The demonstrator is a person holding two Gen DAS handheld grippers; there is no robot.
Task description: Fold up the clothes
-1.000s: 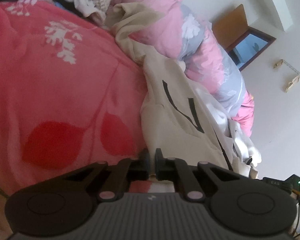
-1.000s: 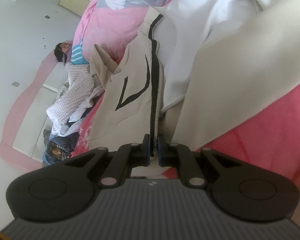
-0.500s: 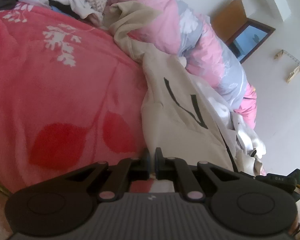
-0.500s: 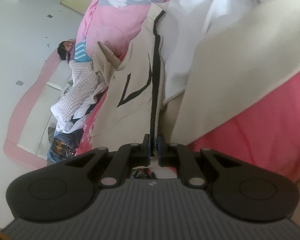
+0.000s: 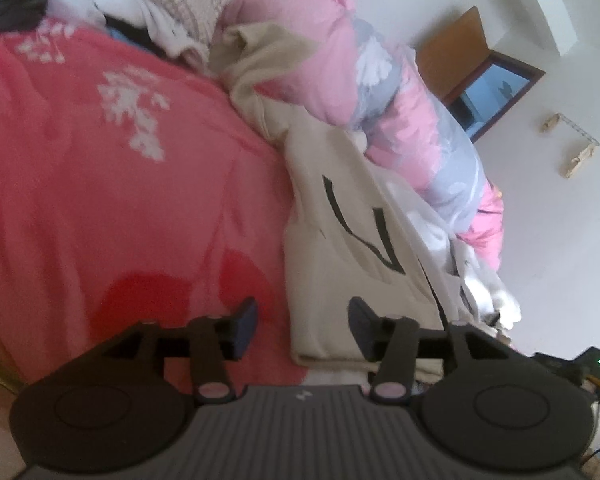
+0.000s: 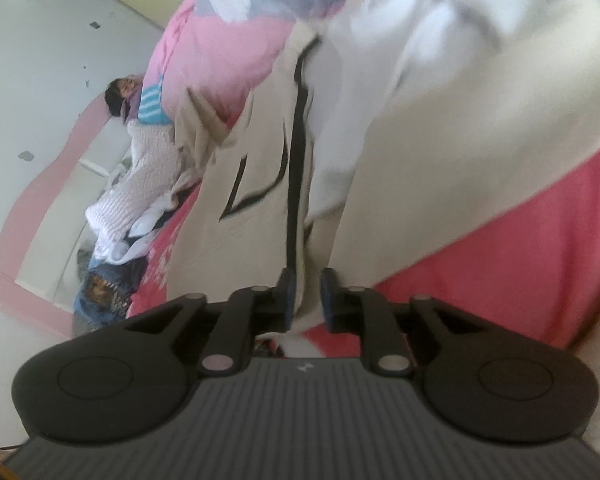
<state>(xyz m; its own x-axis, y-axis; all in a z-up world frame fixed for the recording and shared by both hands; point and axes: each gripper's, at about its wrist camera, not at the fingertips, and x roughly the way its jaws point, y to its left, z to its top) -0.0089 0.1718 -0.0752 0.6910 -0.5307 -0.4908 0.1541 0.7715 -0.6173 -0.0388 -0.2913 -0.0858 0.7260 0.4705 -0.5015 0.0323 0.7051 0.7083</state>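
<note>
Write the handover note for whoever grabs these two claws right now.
Left claw: open, holding nothing, over the hem corner of the beige jacket.
Right claw: jaws slightly apart around the hem by the black zipper; grip not certain.
Jacket lies lengthwise on the red blanket, beside the pink duvet; white lining is exposed on the right side.
Done: jacket laid out.
Left: close the open side, fold, flatten.

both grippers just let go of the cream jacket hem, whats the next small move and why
Probably draw the left gripper back and re-aim at a sleeve: its jaws stand wide open, while the cream jacket lies on the red blanket, bunched, not yet folded.
</note>
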